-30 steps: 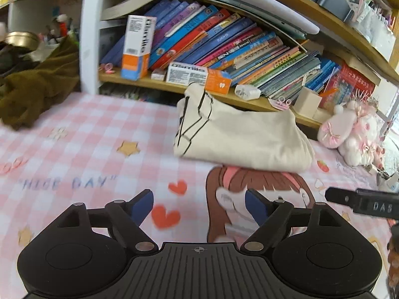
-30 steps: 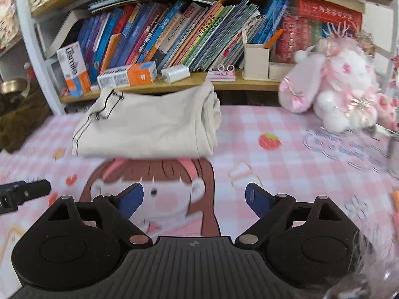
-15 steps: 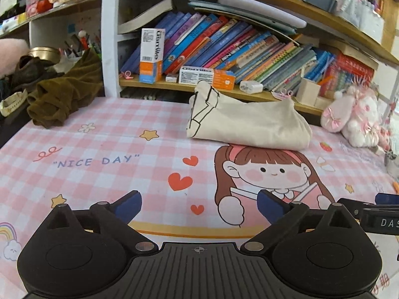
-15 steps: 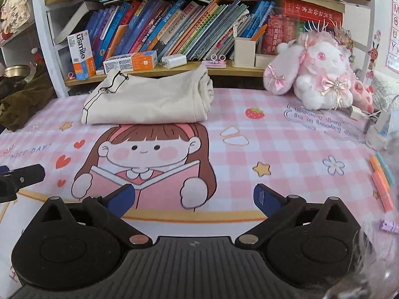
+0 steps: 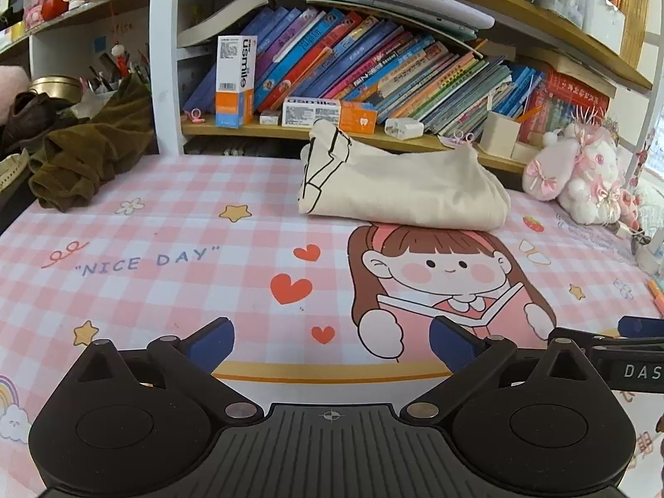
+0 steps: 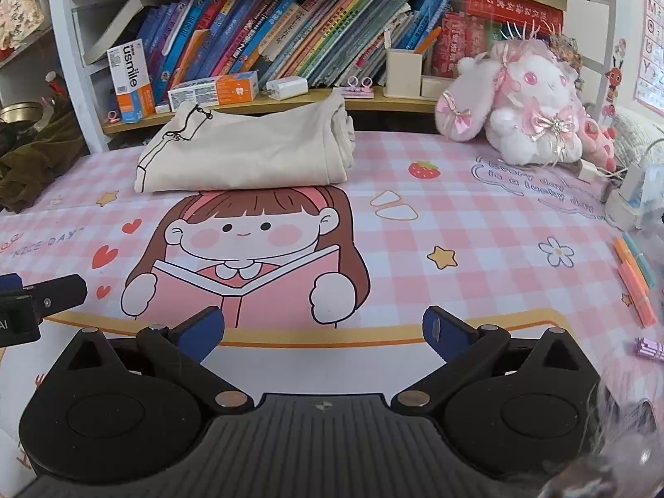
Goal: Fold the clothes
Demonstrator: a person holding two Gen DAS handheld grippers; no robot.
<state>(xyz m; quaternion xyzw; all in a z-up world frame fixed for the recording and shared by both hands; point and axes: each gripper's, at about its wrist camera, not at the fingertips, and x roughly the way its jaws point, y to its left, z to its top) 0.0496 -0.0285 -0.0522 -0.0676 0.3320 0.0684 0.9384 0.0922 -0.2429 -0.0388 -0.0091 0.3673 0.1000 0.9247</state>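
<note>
A cream garment (image 5: 398,191) with black trim lies folded at the back of the pink checked table mat (image 5: 166,228), in front of the bookshelf. It also shows in the right wrist view (image 6: 249,157). My left gripper (image 5: 332,342) is open and empty, well back from the garment near the mat's front edge. My right gripper (image 6: 323,332) is open and empty, also near the front edge. Each gripper's tip shows at the side of the other view.
A bookshelf (image 5: 373,70) with leaning books and boxes runs along the back. A brown garment (image 5: 83,157) is heaped at the back left. A pink plush rabbit (image 6: 523,112) sits at the back right. Pens (image 6: 635,282) lie at the right edge.
Both grippers have pulled back from the folded garment toward the front edge of the mat. The garment stays in place at the back.
</note>
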